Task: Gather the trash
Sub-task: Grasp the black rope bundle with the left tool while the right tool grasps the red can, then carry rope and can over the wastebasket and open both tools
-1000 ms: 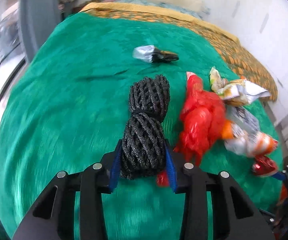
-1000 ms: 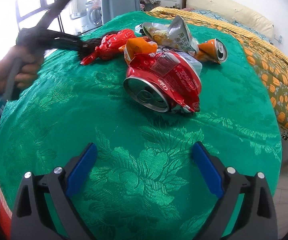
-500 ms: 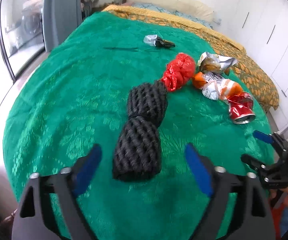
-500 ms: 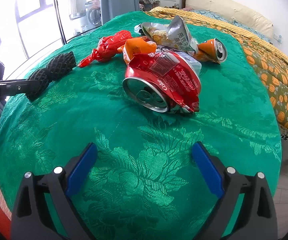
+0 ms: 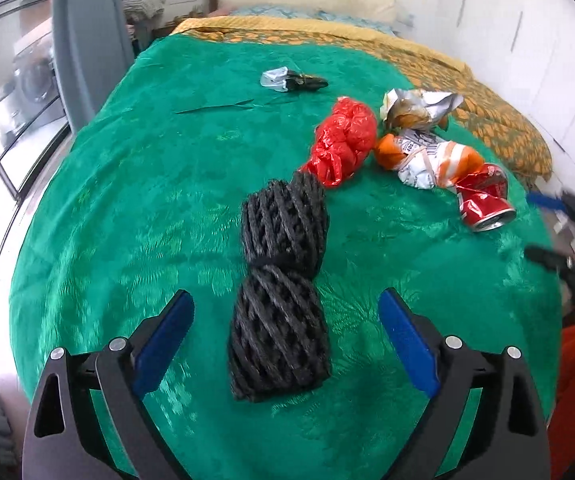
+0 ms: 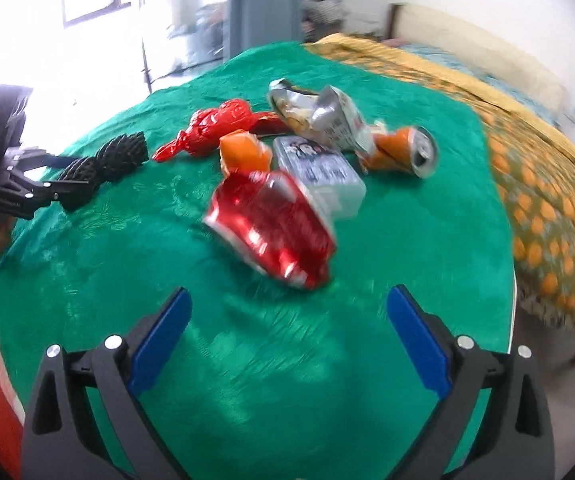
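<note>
Left gripper (image 5: 285,330): our jaws were spread wide and opening further, blue pads clear of everything. The black net bundle (image 5: 281,288) lay flat on the green cloth (image 5: 127,200) with its near end between the pads, touching neither; it's cinched at the middle, far lobe pointing away from us.

Just past its far end sat the red bag (image 5: 341,142), touching or nearly so. Right of that, the trash cluster: an orange-and-white wrapper (image 5: 427,158), a silver snack bag (image 5: 419,106) behind it, a crushed red can (image 5: 483,204) nearest the right edge. Well beyond, a small silver-and-black scrap (image 5: 291,80) lay alone.

Right gripper (image 6: 287,330): our jaws were spread, nothing between the pads, only cloth under them. The crushed red can (image 6: 275,226) lay just ahead of the fingers, blurred. Behind it were a clear plastic box (image 6: 319,174), an orange can (image 6: 405,152) and the silver snack bag (image 6: 319,118); the red bag (image 6: 211,128) and net bundle (image 6: 103,164) sat to the left.
</note>
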A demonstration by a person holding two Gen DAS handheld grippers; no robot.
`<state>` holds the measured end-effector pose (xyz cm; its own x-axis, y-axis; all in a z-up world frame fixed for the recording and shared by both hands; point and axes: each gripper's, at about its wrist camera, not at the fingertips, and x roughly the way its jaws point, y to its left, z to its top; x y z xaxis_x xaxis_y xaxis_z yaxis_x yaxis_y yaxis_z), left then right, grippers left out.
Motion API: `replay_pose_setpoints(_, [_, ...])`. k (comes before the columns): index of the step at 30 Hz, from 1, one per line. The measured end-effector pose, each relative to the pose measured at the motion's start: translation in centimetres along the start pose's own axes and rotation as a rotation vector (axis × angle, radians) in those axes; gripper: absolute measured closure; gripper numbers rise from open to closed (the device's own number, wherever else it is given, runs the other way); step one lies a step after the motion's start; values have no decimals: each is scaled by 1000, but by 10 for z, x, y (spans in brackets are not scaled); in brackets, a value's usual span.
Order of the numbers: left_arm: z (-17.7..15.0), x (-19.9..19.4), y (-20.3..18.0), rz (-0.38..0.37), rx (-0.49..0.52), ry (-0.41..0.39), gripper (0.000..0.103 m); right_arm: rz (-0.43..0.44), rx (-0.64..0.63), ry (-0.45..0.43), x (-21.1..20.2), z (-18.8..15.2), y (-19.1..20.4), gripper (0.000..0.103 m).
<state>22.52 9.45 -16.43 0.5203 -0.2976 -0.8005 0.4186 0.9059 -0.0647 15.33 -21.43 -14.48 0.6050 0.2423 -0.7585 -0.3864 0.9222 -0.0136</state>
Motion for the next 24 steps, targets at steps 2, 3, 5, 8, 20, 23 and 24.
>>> replay_pose_setpoints(2, [2,7,-1,7,27,20,11,37,-59,23,10,15,-3,8])
replay_pose_setpoints(3, [4,10,-1,21,38,25,11,50,-76,33,15,21,-3,8])
replay_pose_setpoints(5, [6,14,1,27,35,34,15,76,-108,53,26,31,-1,8])
replay_pose_setpoints(8, [11,17,-2,-3,34,45,23,93,-161,76,39,40,4,9])
replay_pose_setpoints(20, [-2,-2,-22,2,-33,38,70,154,-22,54,-2,17,7,57])
replay_pose_setpoints(23, [-11,-13,-40,-13,-41,32,70,159,54,49,-15,4,-1,57])
replay_pose_setpoints(24, [-15,-15,-48,-18,-53,33,70,150,65,53,-17,0,-2,57])
